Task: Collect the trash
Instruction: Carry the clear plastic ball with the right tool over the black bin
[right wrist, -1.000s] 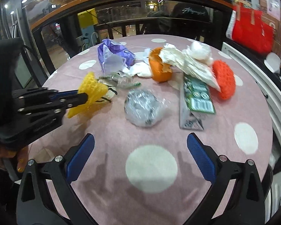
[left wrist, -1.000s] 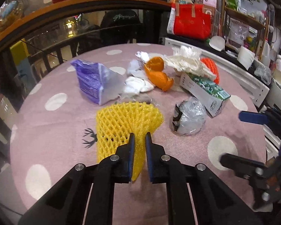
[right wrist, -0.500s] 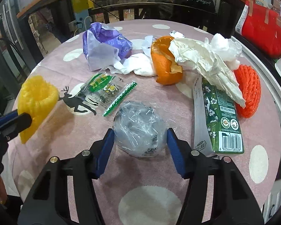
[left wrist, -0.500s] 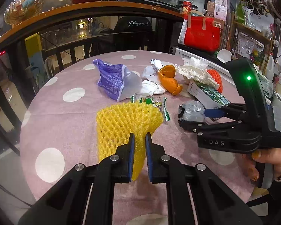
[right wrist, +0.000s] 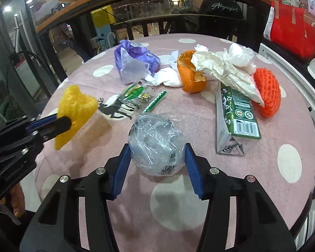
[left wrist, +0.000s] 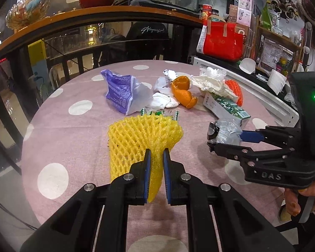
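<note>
Yellow foam mesh fruit sleeve (left wrist: 143, 141) hangs pinched in your left gripper (left wrist: 156, 162), lifted clear of the pink dotted tablecloth (right wrist: 199, 115). Your right gripper (right wrist: 156, 161) is closing around the crumpled clear plastic ball (right wrist: 156, 142), pads flanking its widest part for grip.

The left gripper (left wrist: 156, 157) is seen from its own camera as two black arms tipped with blue pads, drawn nearly together and clamped on the crushed lower edge of a yellow foam mesh fruit sleeve (left wrist: 142, 138), which is held up off the surface. In the right wrist view the same gripper (right wrist: 64, 124) is seen at the left edge, angled downward.

The right gripper (right wrist: 156, 155) is pointed steeply downward, and its jaws are closing around a crumpled ball of clear plastic film (right wrist: 157, 142), both blue pads being set against its sides. The right gripper's handle is held by a hand (left wrist: 300, 201), whose fingers are curled around it.
</note>
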A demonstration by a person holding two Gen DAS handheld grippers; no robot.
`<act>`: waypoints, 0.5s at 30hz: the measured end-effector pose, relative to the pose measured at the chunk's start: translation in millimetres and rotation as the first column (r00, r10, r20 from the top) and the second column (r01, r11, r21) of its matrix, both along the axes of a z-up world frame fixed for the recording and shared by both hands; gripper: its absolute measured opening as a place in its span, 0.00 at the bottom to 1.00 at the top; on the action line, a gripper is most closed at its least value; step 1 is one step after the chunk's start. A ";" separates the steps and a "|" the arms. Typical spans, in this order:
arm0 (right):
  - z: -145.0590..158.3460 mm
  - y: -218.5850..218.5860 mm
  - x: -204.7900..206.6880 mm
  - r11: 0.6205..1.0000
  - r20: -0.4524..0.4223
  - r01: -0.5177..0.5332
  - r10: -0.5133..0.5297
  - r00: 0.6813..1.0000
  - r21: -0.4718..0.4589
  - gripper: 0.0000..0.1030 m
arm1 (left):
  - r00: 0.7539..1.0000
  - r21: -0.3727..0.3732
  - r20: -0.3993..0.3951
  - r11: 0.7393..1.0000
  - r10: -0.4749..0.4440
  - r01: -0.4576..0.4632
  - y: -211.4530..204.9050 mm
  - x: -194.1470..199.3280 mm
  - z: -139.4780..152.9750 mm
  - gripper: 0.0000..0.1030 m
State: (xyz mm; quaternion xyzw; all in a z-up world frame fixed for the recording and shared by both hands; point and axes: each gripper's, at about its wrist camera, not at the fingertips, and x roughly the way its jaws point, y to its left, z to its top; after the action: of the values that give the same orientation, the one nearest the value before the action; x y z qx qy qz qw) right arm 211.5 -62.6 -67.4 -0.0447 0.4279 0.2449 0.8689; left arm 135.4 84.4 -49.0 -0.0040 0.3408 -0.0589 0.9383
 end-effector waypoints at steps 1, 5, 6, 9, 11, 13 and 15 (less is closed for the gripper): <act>2.9 -2.8 -5.4 1.000 0.006 -0.002 0.002 1.000 0.006 0.50 | 1.000 -0.002 0.005 1.000 -0.006 0.006 -2.3 -1.6 1.6 0.11; 17.6 -20.1 -31.5 0.999 0.035 -0.006 0.005 0.999 0.034 0.50 | 0.998 -0.005 0.030 0.999 -0.052 0.052 -19.4 -10.5 9.2 0.11; 19.7 -24.3 -35.3 0.999 0.042 -0.003 0.001 0.999 0.036 0.50 | 0.997 -0.003 0.042 0.997 -0.072 0.072 -27.0 -13.8 12.6 0.11; 27.4 -44.2 -47.3 0.999 0.060 0.018 -0.021 0.998 0.043 0.50 | 0.991 -0.007 0.062 0.993 -0.117 0.118 -41.8 -20.5 19.1 0.11; 29.0 -57.2 -52.4 0.998 0.062 0.042 -0.045 0.997 0.046 0.50 | 0.986 -0.004 0.072 0.988 -0.153 0.153 -55.8 -24.0 23.2 0.11; 29.6 -73.6 -57.6 0.996 0.061 0.074 -0.077 0.995 0.048 0.50 | 0.980 -0.003 0.079 0.983 -0.182 0.183 -67.2 -27.3 25.0 0.11; 30.6 -90.7 -62.6 0.993 0.066 0.112 -0.115 0.991 0.047 0.50 | 0.971 -0.002 0.080 0.975 -0.223 0.224 -83.8 -29.4 25.4 0.11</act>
State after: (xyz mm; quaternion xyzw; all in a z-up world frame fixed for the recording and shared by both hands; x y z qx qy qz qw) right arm 149.0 -153.3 -36.7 -0.0101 0.3942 0.2024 0.8964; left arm 106.0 0.5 -23.7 0.0318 0.3015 -0.1661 0.9383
